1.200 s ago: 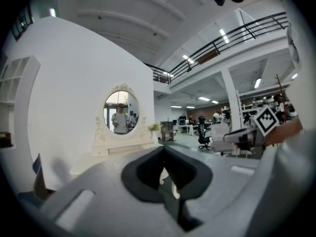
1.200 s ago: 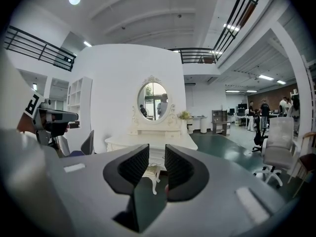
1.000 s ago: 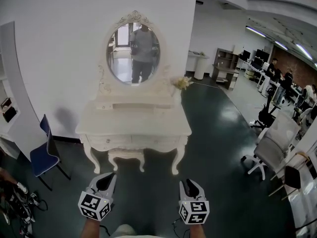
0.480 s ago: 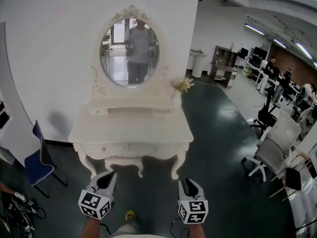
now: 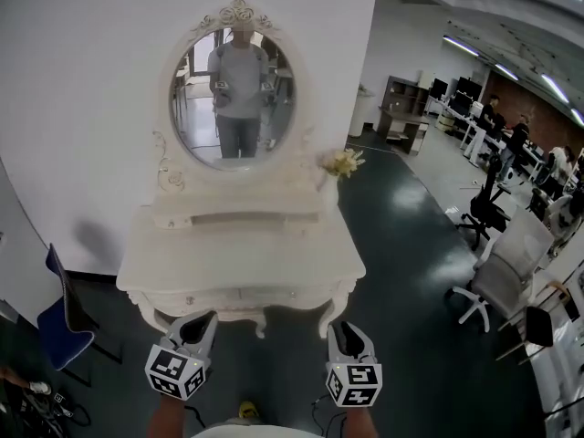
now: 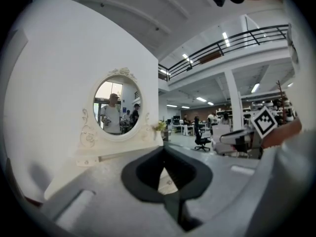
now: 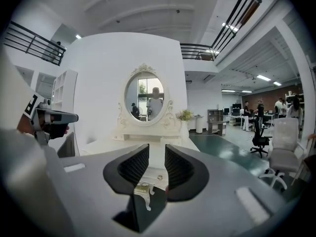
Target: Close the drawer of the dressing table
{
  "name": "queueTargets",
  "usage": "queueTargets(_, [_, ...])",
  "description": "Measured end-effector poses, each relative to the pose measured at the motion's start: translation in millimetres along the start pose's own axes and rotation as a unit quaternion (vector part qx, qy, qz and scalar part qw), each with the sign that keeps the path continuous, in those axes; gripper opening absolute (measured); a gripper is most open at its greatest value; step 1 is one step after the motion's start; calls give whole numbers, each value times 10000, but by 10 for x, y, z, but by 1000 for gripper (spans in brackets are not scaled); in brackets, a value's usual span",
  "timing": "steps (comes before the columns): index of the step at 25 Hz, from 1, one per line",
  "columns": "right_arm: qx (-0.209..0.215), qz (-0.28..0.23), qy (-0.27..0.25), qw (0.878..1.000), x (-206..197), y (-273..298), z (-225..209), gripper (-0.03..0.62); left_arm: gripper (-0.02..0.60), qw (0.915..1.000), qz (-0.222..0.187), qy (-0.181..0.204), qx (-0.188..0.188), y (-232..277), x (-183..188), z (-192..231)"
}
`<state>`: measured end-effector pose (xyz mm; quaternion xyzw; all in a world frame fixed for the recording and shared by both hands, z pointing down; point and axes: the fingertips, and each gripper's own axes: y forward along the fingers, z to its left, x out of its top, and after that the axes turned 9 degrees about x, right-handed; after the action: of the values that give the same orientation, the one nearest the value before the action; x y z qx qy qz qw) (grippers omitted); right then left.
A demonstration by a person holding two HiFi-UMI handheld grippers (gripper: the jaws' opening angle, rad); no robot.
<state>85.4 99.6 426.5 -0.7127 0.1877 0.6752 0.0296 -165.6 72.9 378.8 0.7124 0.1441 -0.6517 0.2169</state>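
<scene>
While my left gripper point(image 5: 202, 320) shows dark wedge-shaped jaws meeting at the tips on nothing, I see the cream dressing table point(image 5: 242, 255) just ahead, smooth-topped and scroll-carved under its oval mirror point(image 5: 233, 85). Its drawer point(image 5: 239, 294), a small-knobbed front in the curved apron, faces me. My right gripper point(image 5: 343, 328) keeps ribbed pads point(image 7: 132, 166) apart, empty.
</scene>
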Motion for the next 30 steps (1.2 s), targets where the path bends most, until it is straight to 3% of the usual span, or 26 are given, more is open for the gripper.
queueTargets(14, [-310, 178, 129, 9993, 99, 1037, -10, 86, -2, 9992, 217, -65, -343, 787, -150, 730])
queueTargets(22, [-257, 242, 240, 9991, 122, 1626, -351, 86, -2, 9987, 367, -31, -359, 1361, -223, 885])
queueTargets(30, [-90, 376, 290, 9988, 205, 2471, -848, 86, -2, 9980, 582, -104, -241, 2262, -311, 1103])
